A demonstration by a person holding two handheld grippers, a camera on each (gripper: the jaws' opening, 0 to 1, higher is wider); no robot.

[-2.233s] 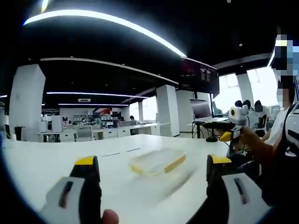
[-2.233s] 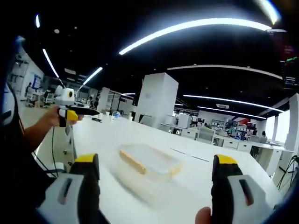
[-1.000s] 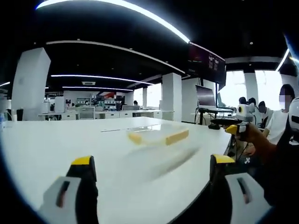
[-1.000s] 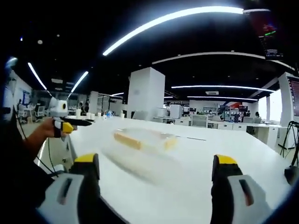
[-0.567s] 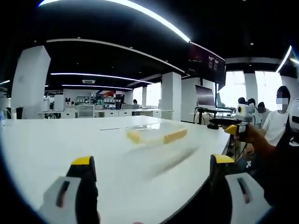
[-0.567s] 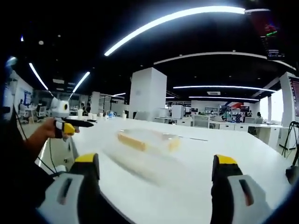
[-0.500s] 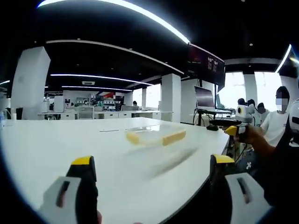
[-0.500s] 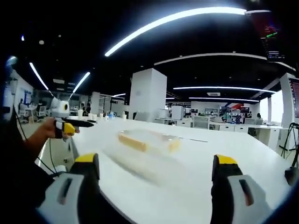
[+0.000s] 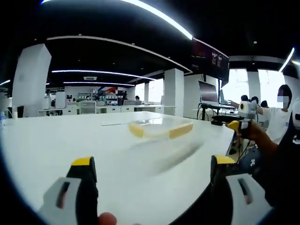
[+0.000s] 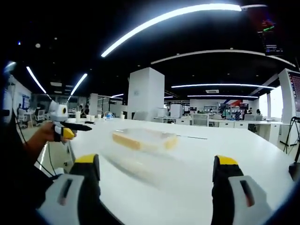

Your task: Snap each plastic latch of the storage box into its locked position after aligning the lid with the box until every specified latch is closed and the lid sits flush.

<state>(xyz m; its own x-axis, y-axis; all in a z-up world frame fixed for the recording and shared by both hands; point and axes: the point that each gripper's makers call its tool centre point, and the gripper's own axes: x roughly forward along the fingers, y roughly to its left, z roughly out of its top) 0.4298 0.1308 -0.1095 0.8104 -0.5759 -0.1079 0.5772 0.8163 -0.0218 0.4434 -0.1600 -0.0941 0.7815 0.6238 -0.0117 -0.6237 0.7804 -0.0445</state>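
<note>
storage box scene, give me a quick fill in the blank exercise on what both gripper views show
1. The clear storage box rests on a ____ table.
2. The latches on the box are ____ in colour.
3. The jaws of the left gripper and of the right gripper stand ____, with nothing between them.
4. Neither gripper is ____ the box.

Missing words: white; yellow; open; touching

Yellow-tipped black jaws, grey gripper (image 9: 150, 171) bodies
</note>
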